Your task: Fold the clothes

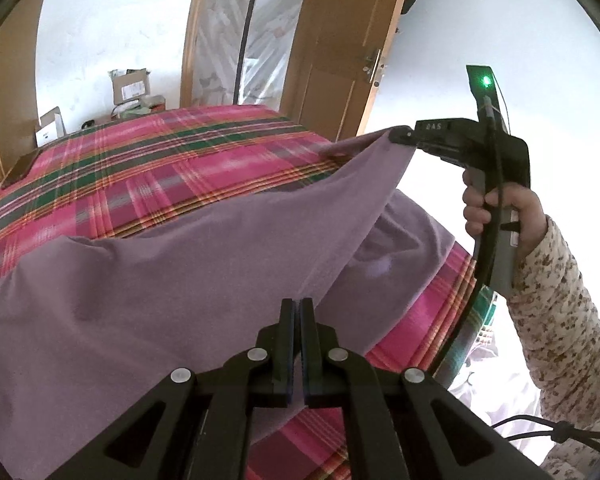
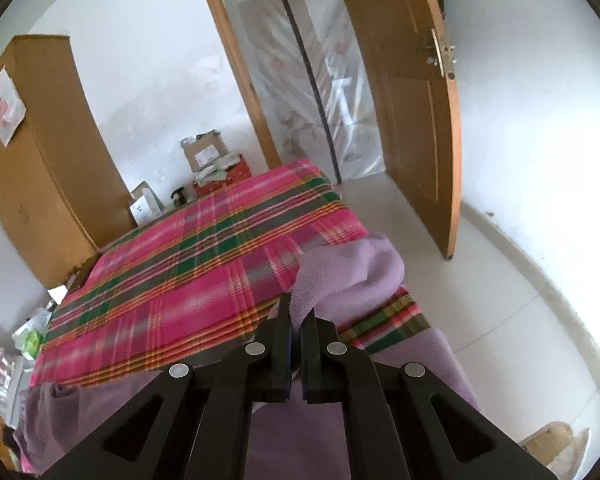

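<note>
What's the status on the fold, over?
Left gripper and right gripper both shut on purple garment. Edge lifted above plaid bedspread. Nothing in the way.

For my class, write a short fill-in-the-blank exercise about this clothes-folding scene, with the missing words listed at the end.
1. The garment held up by both grippers is a soft ____ fleece garment.
2. It hangs over a bed covered with a pink and green ____ sheet.
3. The left gripper is ____ on an edge of the garment.
4. The right gripper is held by a hand in a ____-patterned sleeve.

Missing words: purple; plaid; shut; floral
</note>
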